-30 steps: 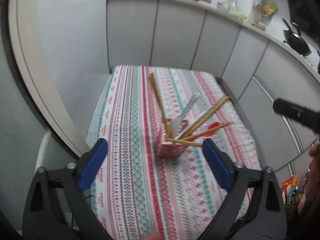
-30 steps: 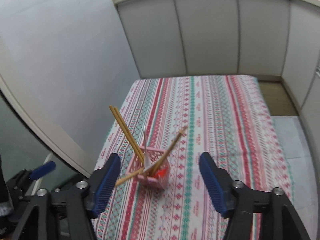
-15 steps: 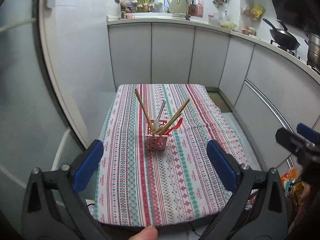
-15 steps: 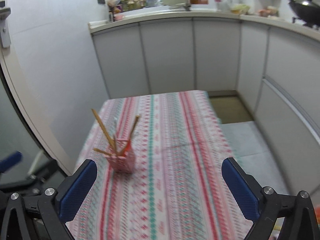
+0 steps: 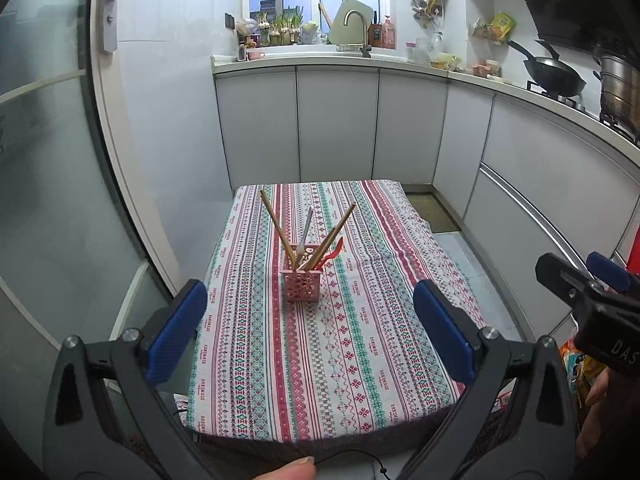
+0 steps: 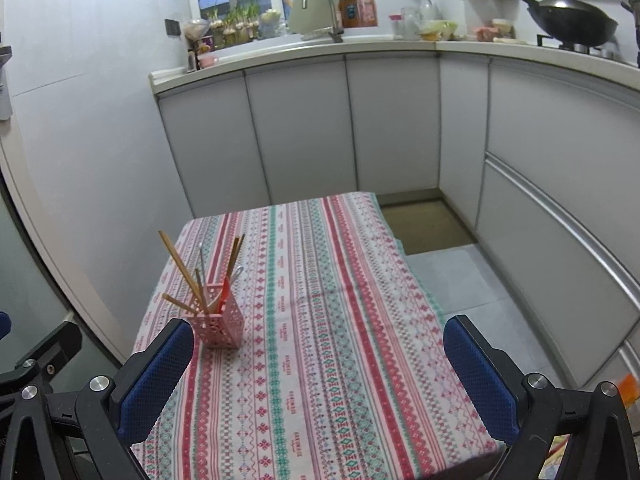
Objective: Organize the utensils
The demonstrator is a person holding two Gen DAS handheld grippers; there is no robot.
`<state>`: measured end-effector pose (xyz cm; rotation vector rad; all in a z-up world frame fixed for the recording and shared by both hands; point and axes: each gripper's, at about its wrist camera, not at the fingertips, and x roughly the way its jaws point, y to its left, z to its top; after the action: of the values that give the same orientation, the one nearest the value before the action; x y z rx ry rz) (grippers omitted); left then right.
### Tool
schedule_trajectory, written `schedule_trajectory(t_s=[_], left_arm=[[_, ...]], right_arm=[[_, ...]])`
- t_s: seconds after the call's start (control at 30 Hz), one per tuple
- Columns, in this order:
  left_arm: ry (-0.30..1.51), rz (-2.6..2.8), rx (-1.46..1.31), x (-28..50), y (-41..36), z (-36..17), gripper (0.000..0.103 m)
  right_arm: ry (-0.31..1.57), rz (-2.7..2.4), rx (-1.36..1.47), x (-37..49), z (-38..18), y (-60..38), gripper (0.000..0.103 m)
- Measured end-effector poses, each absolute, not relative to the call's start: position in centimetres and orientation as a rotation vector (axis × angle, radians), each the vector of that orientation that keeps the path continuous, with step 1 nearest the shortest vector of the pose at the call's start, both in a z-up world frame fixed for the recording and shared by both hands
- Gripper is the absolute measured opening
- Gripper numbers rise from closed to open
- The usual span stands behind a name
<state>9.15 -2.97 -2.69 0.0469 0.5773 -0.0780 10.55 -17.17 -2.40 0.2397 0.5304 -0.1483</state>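
Observation:
A pink perforated utensil holder (image 5: 302, 286) stands upright on the striped tablecloth (image 5: 360, 340). It holds wooden chopsticks (image 5: 277, 227), a silver utensil (image 5: 306, 226) and a red spoon (image 5: 333, 252). The holder also shows in the right wrist view (image 6: 219, 326) at the table's left side. My left gripper (image 5: 310, 330) is open and empty, held back over the table's near edge. My right gripper (image 6: 316, 380) is open and empty, above the near right part of the table.
The table stands in a narrow kitchen. Grey cabinets (image 5: 336, 128) run along the back and right. A sink tap (image 5: 358, 28), a wok (image 5: 554, 74) and a pot (image 5: 620, 88) sit on the counter. A glass door (image 5: 40, 200) is at left.
Both grippers have pulled up and back from the holder, which now looks smaller and farther away. The view has tilted up to show the counter and window. Both stay open.

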Motion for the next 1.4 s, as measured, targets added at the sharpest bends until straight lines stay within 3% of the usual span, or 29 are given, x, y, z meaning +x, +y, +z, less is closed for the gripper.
schedule_trajectory(t_s=[1.4], left_arm=[[0.581,-0.065,0.046,9.16,-3.45,-2.8,0.102]], right_arm=[[0.534,-0.137,0.238,10.73,-2.62,-17.29,0.102]])
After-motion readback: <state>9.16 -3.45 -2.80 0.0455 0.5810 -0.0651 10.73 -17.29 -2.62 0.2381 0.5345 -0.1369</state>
